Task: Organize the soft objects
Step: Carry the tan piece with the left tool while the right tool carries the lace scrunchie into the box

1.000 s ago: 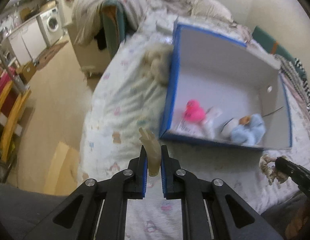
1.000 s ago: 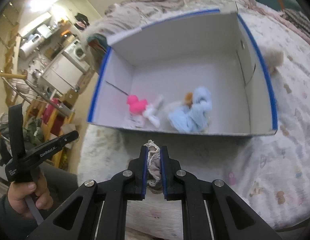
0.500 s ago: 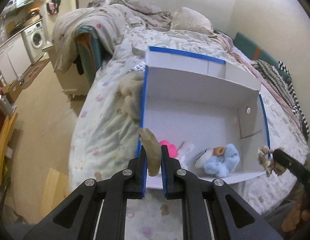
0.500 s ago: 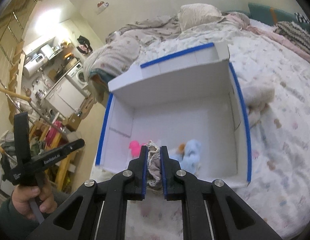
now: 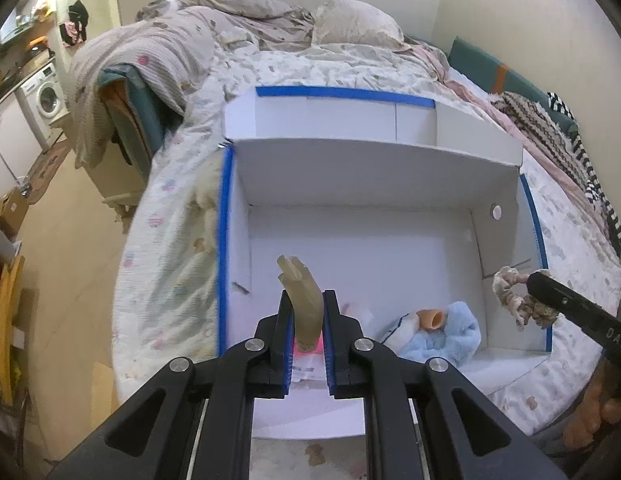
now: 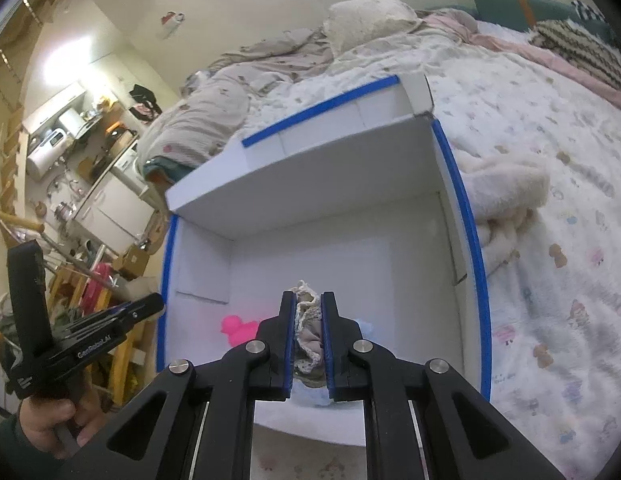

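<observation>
A white box (image 5: 374,184) with blue-taped rims lies open on the bed. My left gripper (image 5: 307,300) is shut on a tan rubbery hand-shaped toy (image 5: 302,296) and hangs over the box's near left part. My right gripper (image 6: 309,300) is shut on a beige lace scrunchie (image 6: 308,332) above the box (image 6: 302,184); the scrunchie (image 5: 518,296) also shows at the right rim in the left wrist view. Inside lie a light blue fluffy toy (image 5: 442,336) and a pink toy (image 6: 238,328).
A cream fluffy cloth (image 6: 506,192) lies on the patterned bedsheet (image 6: 550,272) beside the box's right wall. Rumpled blankets and a pillow (image 5: 354,24) fill the far end of the bed. A hand (image 6: 50,420) holds the left gripper over the floor side.
Both grippers have moved forward from in front of the box to over its inside, each still holding its item. The box's floor now sits directly under the fingers.
</observation>
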Motion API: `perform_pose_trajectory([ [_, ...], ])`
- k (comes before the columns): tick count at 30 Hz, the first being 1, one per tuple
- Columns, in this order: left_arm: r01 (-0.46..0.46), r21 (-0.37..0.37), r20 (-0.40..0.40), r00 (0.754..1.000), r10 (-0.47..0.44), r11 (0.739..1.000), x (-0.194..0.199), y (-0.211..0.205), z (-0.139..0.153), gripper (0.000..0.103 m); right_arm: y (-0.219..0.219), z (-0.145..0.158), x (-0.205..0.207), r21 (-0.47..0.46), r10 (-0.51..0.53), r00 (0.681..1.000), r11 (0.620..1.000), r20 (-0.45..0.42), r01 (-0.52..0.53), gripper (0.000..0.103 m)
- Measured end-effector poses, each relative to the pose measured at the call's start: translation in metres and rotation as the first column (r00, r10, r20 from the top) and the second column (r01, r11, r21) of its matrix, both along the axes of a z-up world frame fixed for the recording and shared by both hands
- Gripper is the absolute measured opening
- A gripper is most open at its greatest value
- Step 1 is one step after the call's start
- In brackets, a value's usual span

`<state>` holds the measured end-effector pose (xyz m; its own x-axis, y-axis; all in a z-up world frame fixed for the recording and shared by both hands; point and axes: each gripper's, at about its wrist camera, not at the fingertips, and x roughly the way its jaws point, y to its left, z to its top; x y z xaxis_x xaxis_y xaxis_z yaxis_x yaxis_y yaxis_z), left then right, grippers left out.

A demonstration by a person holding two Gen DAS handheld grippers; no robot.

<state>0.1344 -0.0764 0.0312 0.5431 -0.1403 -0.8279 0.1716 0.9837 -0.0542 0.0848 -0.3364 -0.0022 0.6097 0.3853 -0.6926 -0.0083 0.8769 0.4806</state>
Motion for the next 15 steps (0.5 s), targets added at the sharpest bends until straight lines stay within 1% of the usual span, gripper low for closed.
perform_pose_trajectory([
  [4,0.020,-0.005,-0.022,1.000,-0.020,1.000,0.007,-0.011,-0.017,0.011,0.002,-0.012,0.005,-0.008,-0.004,1.000,1.000,-0.022,0.004,0.014],
  [7,0.028,-0.004,-0.019,0.999,-0.029,1.000,0.007,-0.019,-0.030,0.011,0.006,-0.021,0.010,-0.016,-0.003,0.999,1.000,-0.044,0.003,0.014],
  [11,0.030,-0.011,-0.041,0.999,-0.030,0.999,0.010,-0.026,-0.043,0.011,0.016,-0.030,0.014,-0.033,0.015,0.998,0.999,-0.068,-0.017,0.014],
  [14,0.030,0.017,-0.037,0.999,-0.029,0.999,0.012,-0.032,-0.050,0.012,0.023,-0.033,0.016,-0.048,0.026,0.997,0.998,-0.077,-0.030,0.014],
  [15,0.029,0.016,-0.043,0.999,-0.028,0.999,0.012,-0.032,-0.052,0.012,0.024,-0.034,0.016,-0.049,0.027,0.996,0.998,-0.080,-0.031,0.014],
])
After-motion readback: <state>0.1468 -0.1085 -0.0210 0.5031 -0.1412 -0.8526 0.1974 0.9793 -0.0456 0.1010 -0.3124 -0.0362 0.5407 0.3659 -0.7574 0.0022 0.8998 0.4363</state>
